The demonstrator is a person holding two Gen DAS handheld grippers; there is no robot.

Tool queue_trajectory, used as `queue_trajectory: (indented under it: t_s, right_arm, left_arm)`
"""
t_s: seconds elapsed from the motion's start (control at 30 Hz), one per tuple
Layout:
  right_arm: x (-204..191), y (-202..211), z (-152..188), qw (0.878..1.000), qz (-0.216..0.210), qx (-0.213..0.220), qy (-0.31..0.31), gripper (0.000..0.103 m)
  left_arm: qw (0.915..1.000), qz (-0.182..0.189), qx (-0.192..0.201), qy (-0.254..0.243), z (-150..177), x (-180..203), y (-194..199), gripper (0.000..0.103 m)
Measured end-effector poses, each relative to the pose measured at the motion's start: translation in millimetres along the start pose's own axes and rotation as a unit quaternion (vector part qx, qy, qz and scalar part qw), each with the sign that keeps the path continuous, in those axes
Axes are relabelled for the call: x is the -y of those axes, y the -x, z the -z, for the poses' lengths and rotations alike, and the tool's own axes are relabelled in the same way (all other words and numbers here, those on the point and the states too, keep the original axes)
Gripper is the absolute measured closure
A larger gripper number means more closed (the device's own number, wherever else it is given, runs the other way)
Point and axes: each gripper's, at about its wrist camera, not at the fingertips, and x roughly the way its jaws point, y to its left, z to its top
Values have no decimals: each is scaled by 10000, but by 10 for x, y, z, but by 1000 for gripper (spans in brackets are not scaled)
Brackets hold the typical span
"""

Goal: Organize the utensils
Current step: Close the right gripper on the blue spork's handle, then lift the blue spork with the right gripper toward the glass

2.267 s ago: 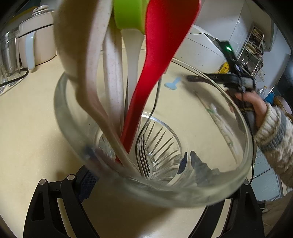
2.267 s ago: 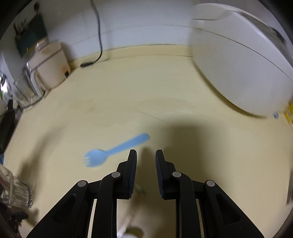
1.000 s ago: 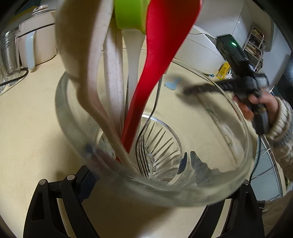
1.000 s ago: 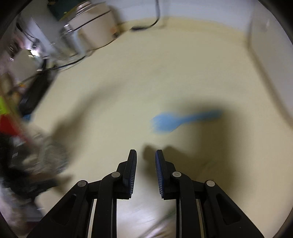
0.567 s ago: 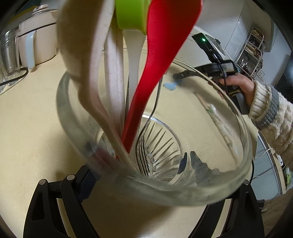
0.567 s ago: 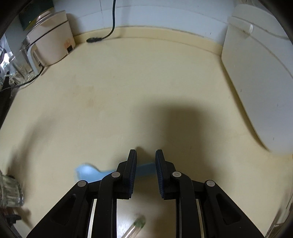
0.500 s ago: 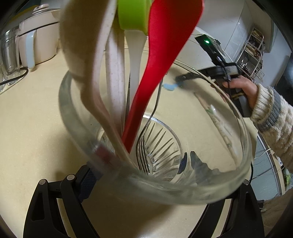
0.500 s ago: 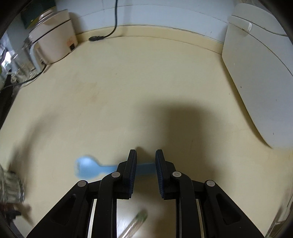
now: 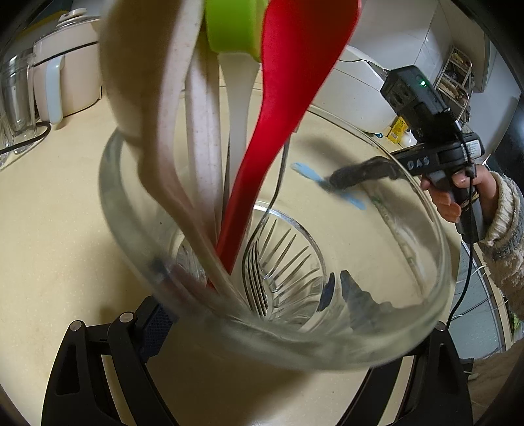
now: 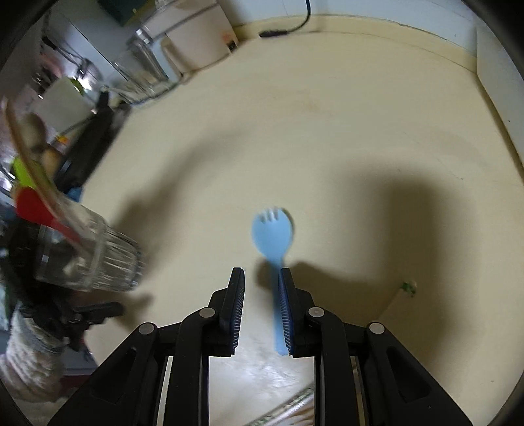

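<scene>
Left wrist view first: the left gripper [image 9: 281, 324] is clamping a big ribbed glass cup [image 9: 435, 262] between its fingers [image 9: 154, 331], so the cup is filling most of the frame. Inside it, a red spoon [image 9: 278, 131], a couple of speckled beige utensils [image 9: 157, 98], a white-handled one with a lime green head [image 9: 235, 29] and a metal fork [image 9: 258, 285] are all leaning toward the left side of the cup. Through the far wall of the glass, the blue spork [image 9: 306, 171] is lying on the cream table [image 9: 49, 213], and the right gripper [image 9: 330, 181] is reaching down over the middle of it, held by a hand [image 9: 455, 193] in a knit sleeve. A white appliance [image 9: 65, 82] is sitting at the back left.

Right wrist view: the right gripper [image 10: 261, 301] is hanging low over the table [image 10: 327, 114] with its fingers [image 10: 236, 304] only partly apart, not squeezing anything. The blue spork [image 10: 272, 231] is lying flat with its tines pointing away, and its handle is running back between the fingers, right up against the right-hand one; can't tell whether it's actually touching. Off to the left, kind of blurry, the glass cup [image 10: 98, 259] with the red spoon [image 10: 36, 209] sticking out is sitting in the left gripper [image 10: 65, 262]. A thin pale stick with a green tip [image 10: 406, 288] is lying to the right of the spork.
</scene>
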Motion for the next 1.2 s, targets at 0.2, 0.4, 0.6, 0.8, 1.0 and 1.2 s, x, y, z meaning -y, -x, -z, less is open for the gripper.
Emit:
queue_trajectory:
  t_s: [0.2, 0.4, 0.6, 0.8, 1.0, 1.2]
  right_arm:
    - [46, 59, -19, 9990, 155, 377, -187, 82]
    - [-123, -6, -22, 9961, 585, 650, 108, 82]
    - [-225, -22, 43, 9920, 917, 740, 464, 67]
    - [-253, -122, 19, 9898, 1126, 684, 545, 65]
    - [-290, -226, -54, 9844, 1440, 776, 649, 65]
    - [-308, -251, -82, 9814, 1624, 821, 616, 63]
  left_arm:
    - [10000, 15, 6, 11, 3, -2, -1, 12]
    - [10000, -1, 3, -1, 7, 3, 11, 12]
    - [10000, 2, 4, 0, 8, 2, 11, 12]
    - [10000, -5, 1, -9, 6, -4, 8, 12]
    - [10000, -5, -1, -11, 3, -4, 7, 12]
    - [10000, -6, -1, -12, 1, -2, 7, 12]
